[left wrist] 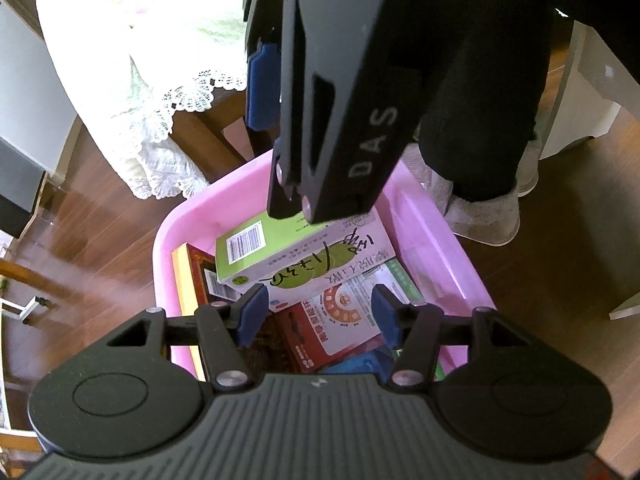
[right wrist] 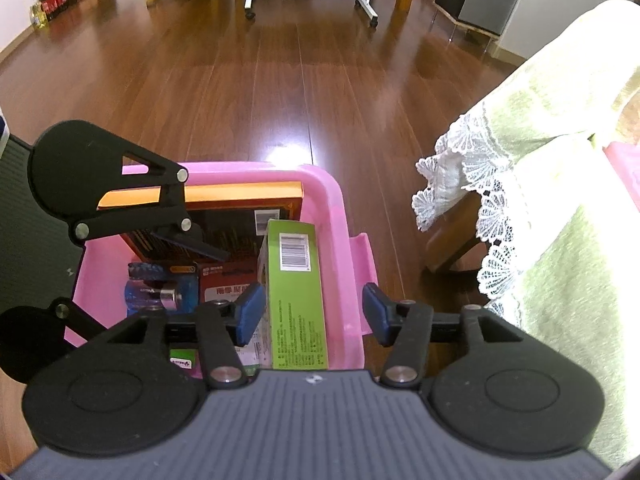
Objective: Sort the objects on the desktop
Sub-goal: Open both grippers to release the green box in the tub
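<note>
- Over the pink bin (right wrist: 336,216) on the floor — both grippers hover, jaws spread, holding nothing.
- Green box (right wrist: 296,296) lies in the bin, long axis toward 12 o'clock, between the right gripper (right wrist: 312,312) jaws — nearer than left gripper (left wrist: 316,316).

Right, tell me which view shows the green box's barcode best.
The right wrist view: the green box lies near centre, its barcode unobstructed and square-on. The left wrist view shows the same barcode smaller and tilted, just below the right gripper's body.
</note>
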`<state>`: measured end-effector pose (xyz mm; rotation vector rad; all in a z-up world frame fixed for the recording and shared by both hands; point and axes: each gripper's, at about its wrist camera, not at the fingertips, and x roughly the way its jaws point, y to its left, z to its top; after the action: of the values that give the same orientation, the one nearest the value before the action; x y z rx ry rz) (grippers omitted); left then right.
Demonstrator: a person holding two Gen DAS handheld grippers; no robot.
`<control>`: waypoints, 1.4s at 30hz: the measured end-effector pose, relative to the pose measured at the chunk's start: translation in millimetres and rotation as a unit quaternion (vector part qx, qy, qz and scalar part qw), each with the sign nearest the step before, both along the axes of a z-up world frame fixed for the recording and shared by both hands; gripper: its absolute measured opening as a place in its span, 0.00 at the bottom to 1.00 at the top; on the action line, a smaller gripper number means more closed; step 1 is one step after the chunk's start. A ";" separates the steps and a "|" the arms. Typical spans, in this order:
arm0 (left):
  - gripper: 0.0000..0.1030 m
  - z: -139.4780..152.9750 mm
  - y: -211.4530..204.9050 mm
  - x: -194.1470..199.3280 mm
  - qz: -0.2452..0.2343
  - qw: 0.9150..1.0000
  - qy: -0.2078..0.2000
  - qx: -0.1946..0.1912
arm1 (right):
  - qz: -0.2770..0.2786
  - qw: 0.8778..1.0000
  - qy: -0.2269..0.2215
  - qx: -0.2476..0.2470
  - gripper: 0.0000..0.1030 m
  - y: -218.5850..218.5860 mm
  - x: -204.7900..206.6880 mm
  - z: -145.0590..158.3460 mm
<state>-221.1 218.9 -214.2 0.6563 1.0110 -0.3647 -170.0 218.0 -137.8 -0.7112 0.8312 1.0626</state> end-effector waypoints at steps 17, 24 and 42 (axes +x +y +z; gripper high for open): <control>0.82 40.4 7.8 -16.6 0.036 0.998 -0.014 0.047 | -0.033 0.997 -0.014 0.075 0.71 -24.9 13.6 25.9; 0.99 60.9 7.4 -14.7 0.048 0.996 -0.031 0.068 | -0.056 0.992 -0.033 0.109 0.78 -34.1 19.9 37.6; 0.99 107.7 -6.1 24.2 0.032 0.993 -0.055 0.102 | -0.180 0.966 -0.039 0.183 0.86 -78.8 62.5 60.4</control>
<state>-196.9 212.7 -106.5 0.8161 0.9684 -0.1672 -107.6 139.2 -77.4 -0.2729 0.6411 0.8203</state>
